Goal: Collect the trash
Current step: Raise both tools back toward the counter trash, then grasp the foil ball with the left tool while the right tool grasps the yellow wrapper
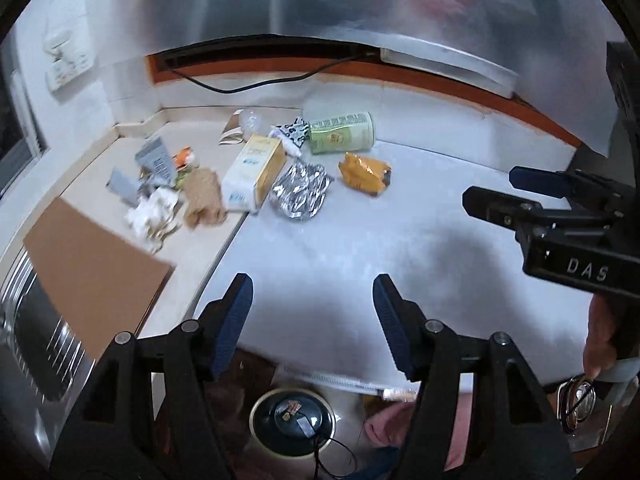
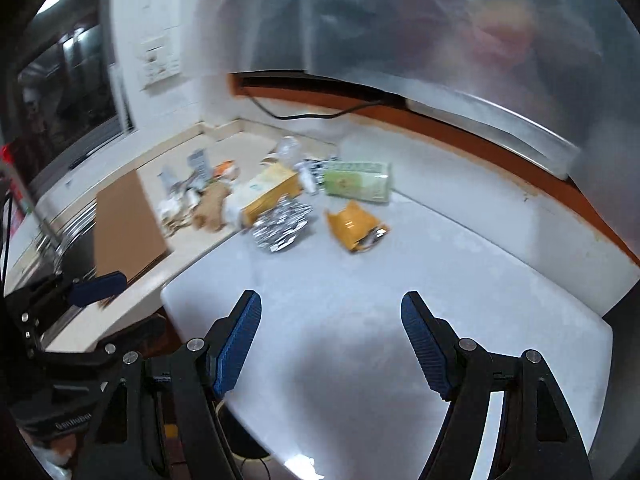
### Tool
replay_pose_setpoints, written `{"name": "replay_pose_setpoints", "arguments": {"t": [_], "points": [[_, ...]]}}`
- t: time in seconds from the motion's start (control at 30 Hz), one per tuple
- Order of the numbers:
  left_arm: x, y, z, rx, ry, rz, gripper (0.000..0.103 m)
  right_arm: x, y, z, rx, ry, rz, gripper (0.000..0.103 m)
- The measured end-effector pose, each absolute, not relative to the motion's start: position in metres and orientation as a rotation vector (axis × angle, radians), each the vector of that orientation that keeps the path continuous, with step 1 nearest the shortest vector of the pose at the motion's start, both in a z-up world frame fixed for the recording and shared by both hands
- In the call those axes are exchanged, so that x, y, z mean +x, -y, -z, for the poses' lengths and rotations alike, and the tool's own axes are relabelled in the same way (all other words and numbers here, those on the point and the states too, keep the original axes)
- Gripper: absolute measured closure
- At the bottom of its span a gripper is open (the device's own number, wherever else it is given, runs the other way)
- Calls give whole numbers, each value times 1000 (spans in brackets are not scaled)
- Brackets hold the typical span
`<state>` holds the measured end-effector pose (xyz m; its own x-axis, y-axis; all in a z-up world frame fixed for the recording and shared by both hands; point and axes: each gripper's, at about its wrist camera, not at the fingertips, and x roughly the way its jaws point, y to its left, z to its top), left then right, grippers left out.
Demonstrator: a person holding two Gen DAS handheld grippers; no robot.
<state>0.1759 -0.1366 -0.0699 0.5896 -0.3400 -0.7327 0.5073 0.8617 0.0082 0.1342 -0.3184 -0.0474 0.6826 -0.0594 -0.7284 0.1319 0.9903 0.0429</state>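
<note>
Left wrist view: left tongs (image 1: 312, 300) agape, empty; right tongs (image 2: 332, 316) likewise. Trash pile on table (image 1: 400, 208), well ahead. Foil wad (image 1: 300, 194) light, crushable: pinch raised fold. Yellow wrapper (image 1: 365, 178) slippery: take crimped edge. Green can (image 1: 342, 133) may roll.

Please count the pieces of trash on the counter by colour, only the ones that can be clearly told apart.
Green: 1, lying green can
Orange-yellow: 1, crumpled snack wrapper
Silver: 1, crumpled foil packet
White-and-yellow: 1, carton box
Brown: 2, crumpled brown paper, flat cardboard sheet
White: 1, crumpled tissue
Total: 7
</note>
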Motion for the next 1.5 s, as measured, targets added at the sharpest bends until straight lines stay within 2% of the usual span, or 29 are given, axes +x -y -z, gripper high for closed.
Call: {"name": "replay_pose_setpoints", "arguments": {"t": [0.27,0.53,0.93,1.03,1.1,1.2,1.27,1.5], "points": [[268,182,94,221,-854,521,43,238,376,88,217,-926,144,29],[341,204,133,150,-988,477,44,310,406,117,329,-983,147,29],[375,221,169,151,-1021,444,44,380,392,170,338,-1073,170,31],[381,221,170,143,-1019,443,44,391,391,186,368,-1107,172,42],[382,221,169,140,-1017,446,44,392,394,191,413,-1105,160,46],[383,222,168,144,-1019,448,44,390,397,193,443,-1117,142,58],[384,222,167,142,-1020,446,44,387,398,195,456,-1137,131,73],[388,228,169,150,-1008,421,44,367,406,192,500,-1131,95,83]]}}
